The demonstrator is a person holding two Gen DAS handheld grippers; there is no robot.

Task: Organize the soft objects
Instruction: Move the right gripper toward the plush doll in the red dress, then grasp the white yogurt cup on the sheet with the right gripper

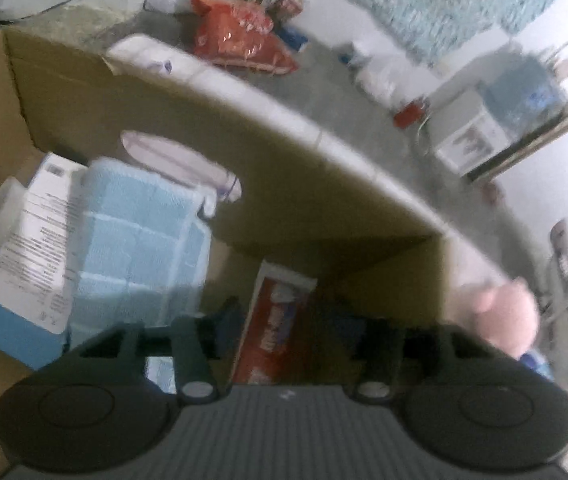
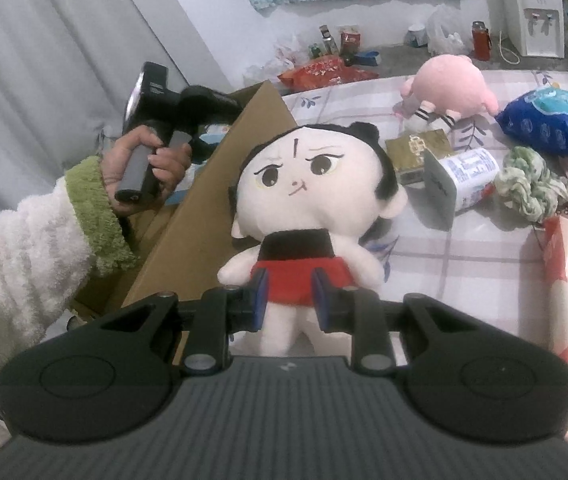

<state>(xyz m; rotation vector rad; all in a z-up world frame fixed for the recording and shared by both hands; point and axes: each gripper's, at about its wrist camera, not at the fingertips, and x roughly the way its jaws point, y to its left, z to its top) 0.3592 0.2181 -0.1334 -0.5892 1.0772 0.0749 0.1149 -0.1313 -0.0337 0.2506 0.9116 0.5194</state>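
While the right hand-held gripper (image 2: 288, 300) pinches only the doll (image 2: 304, 204) by its red skirt, just right of the box (image 2: 203, 200), that big head could swing it loose; left hand-held gripper (image 1: 284, 332) hangs wide inside the box.

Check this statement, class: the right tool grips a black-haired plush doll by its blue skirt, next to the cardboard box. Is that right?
Not quite. The right wrist view shows the right tool gripping the black-haired plush doll by its red skirt, not a blue one; only the tool's pads are blue. The doll is indeed next to the cardboard box.
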